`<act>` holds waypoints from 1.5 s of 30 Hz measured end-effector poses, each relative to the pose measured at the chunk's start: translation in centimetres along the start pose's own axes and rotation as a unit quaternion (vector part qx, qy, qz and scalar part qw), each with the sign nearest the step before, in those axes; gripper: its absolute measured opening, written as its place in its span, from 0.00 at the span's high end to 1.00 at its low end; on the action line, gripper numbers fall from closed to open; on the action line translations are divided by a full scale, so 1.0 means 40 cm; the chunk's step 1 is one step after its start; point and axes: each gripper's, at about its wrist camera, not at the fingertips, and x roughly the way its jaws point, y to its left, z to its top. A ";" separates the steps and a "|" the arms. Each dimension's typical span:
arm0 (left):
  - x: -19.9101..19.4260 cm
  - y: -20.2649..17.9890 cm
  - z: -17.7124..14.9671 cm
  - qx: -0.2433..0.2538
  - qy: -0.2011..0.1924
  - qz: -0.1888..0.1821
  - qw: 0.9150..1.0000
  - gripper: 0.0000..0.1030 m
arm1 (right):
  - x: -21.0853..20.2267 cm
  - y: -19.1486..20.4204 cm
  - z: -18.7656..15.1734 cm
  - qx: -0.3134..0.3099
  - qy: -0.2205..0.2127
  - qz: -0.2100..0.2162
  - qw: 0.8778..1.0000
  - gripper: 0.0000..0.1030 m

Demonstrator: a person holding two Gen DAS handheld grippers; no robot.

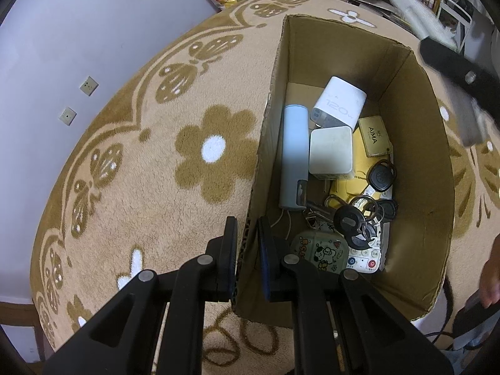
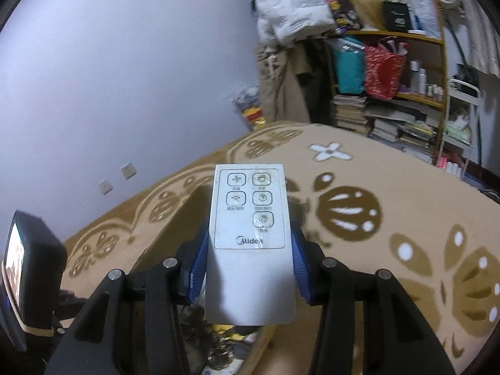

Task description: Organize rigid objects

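A brown cardboard box (image 1: 422, 143) stands open on the flowered tan blanket (image 1: 156, 162). My left gripper (image 1: 247, 243) is shut on the box's near left wall. Inside lie a white 120W charger (image 1: 339, 101), a second white charger (image 1: 330, 153), a pale blue cylinder (image 1: 293, 156), a gold AIMA tag (image 1: 374, 136), bunches of keys (image 1: 359, 215), a green cartoon case (image 1: 318, 254) and a small white remote (image 1: 365, 257). My right gripper (image 2: 250, 262) is shut on a white Midea remote (image 2: 250, 237), held above the box; it shows blurred at the upper right of the left wrist view (image 1: 409, 15).
A lilac wall with two sockets (image 1: 78, 100) is on the left. Shelves with books, bags and bottles (image 2: 390, 93) stand behind the bed. A dark device with a lit screen (image 2: 28, 262) is at the left of the right wrist view.
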 end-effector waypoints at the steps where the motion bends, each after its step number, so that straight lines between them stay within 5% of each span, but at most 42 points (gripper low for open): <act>1: 0.000 0.001 0.000 0.000 0.000 0.000 1.000 0.88 | 0.009 0.012 -0.007 -0.007 0.007 0.002 1.000 0.50; 22: -0.024 0.009 -0.010 0.006 -0.014 -0.002 1.000 0.86 | -0.003 0.062 -0.029 -0.024 0.064 -0.027 0.997 0.48; 24: -0.026 0.013 -0.010 0.002 -0.015 -0.007 1.000 0.86 | -0.019 0.066 -0.022 -0.021 0.059 -0.033 0.998 0.37; 34: -0.102 -0.014 -0.019 0.017 -0.070 -0.014 0.997 0.84 | -0.144 0.035 0.001 -0.022 0.037 -0.074 0.996 0.13; 36: -0.130 -0.017 -0.026 0.018 -0.084 -0.028 0.996 0.84 | -0.178 0.018 0.004 -0.022 0.029 -0.090 0.995 0.00; 43: -0.218 -0.039 -0.051 0.024 -0.125 -0.034 0.991 0.72 | -0.287 -0.035 0.003 -0.021 0.013 -0.139 0.990 0.00; 45: -0.234 -0.040 -0.056 0.022 -0.134 -0.033 0.990 0.59 | -0.312 -0.043 0.000 -0.014 0.008 -0.147 0.989 0.00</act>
